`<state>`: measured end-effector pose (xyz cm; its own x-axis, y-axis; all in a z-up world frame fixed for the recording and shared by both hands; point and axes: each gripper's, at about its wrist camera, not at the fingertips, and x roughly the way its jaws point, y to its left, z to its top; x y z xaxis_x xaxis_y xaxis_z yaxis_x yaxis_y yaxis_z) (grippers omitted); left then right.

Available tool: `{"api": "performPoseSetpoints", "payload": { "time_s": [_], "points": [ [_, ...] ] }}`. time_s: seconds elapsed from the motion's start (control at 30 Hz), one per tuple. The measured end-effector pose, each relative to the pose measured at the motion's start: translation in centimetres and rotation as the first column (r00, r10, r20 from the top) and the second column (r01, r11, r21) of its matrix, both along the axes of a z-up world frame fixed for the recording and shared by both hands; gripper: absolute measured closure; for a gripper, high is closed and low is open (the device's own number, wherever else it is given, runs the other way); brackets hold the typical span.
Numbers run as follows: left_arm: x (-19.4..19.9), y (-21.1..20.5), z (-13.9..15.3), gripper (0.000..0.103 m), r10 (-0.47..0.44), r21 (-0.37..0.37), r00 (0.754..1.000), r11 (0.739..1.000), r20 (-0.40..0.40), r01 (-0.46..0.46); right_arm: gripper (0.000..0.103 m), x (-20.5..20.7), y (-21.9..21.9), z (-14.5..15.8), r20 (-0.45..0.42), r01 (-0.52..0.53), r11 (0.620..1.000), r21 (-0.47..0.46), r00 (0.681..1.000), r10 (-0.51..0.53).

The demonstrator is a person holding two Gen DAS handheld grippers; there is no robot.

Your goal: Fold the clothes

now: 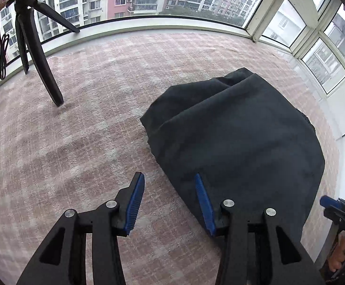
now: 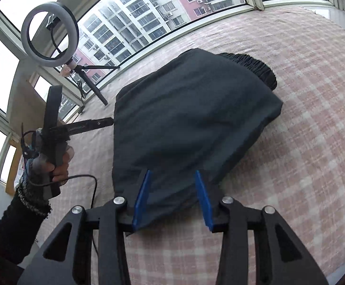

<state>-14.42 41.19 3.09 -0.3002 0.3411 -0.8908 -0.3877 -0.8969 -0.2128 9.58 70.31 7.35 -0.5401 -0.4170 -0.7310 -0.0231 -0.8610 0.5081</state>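
A dark, folded garment (image 1: 239,137) lies on the pink checked cover; in the right wrist view the garment (image 2: 186,116) shows a gathered elastic waistband (image 2: 255,65) at its far end. My left gripper (image 1: 170,178) is open just above the cover, its right blue pad (image 1: 204,204) over the garment's near-left edge and its left pad over bare cover. My right gripper (image 2: 172,174) is open, its blue fingertips hovering over the garment's near edge with nothing pinched. The left gripper (image 2: 106,121) also shows in the right wrist view, held in a hand (image 2: 59,168).
A ring light (image 2: 50,34) on a small tripod (image 1: 39,54) stands at the far left of the checked cover (image 1: 82,128). Windows with a white sill (image 1: 148,25) run along the far and right sides. A cable (image 2: 87,178) trails from the hand-held gripper.
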Motion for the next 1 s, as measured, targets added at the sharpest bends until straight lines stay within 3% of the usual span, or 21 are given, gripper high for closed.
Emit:
{"api": "performPoseSetpoints", "payload": {
  "time_s": [0.2,0.33,0.37,0.43,0.5,0.77,0.9,0.97,1.0],
  "points": [
    [-0.7,-1.9,-1.5,0.060,0.036,0.163,0.986,0.985,0.163,-0.063,0.057,3.3,-1.1,-3.2,0.091,0.098,0.986,-0.133,0.992,-0.086],
    [0.7,-0.6,-2.7,0.048,0.001,0.234,0.977,0.971,0.214,-0.052,0.052,3.2,1.2,-4.2,0.097,0.186,0.947,-0.262,0.981,-0.166],
    [1.1,-0.1,-2.9,0.048,-0.003,0.245,0.976,0.968,0.216,-0.051,0.050,3.0,1.8,-4.3,0.097,0.206,0.939,-0.275,0.978,-0.186],
    [1.1,0.1,-3.0,0.037,0.004,0.272,0.974,0.960,0.226,-0.067,0.050,2.5,3.0,-4.5,0.103,0.240,0.928,-0.286,0.970,-0.219],
    [1.0,0.2,-3.1,0.037,0.014,0.299,0.971,0.950,0.237,-0.086,0.050,2.3,3.8,-4.7,0.109,0.255,0.918,-0.302,0.966,-0.232],
    [1.6,0.5,-3.6,0.039,0.033,0.407,0.957,0.900,0.288,-0.154,0.050,1.8,5.8,-4.5,0.087,0.278,0.909,-0.311,0.961,-0.264],
    [1.8,1.7,-3.5,0.039,0.030,0.421,0.965,0.896,0.261,-0.142,0.050,0.9,7.1,-4.3,0.069,0.300,0.908,-0.293,0.954,-0.293],
    [1.7,2.3,-3.7,0.048,0.023,0.433,0.960,0.890,0.279,-0.147,0.049,0.1,7.7,-4.5,0.065,0.315,0.905,-0.286,0.948,-0.310],
    [1.5,2.6,-3.7,0.063,0.020,0.434,0.958,0.889,0.287,-0.148,0.047,-0.3,7.9,-4.6,0.065,0.327,0.904,-0.277,0.945,-0.322]
  ]
}}
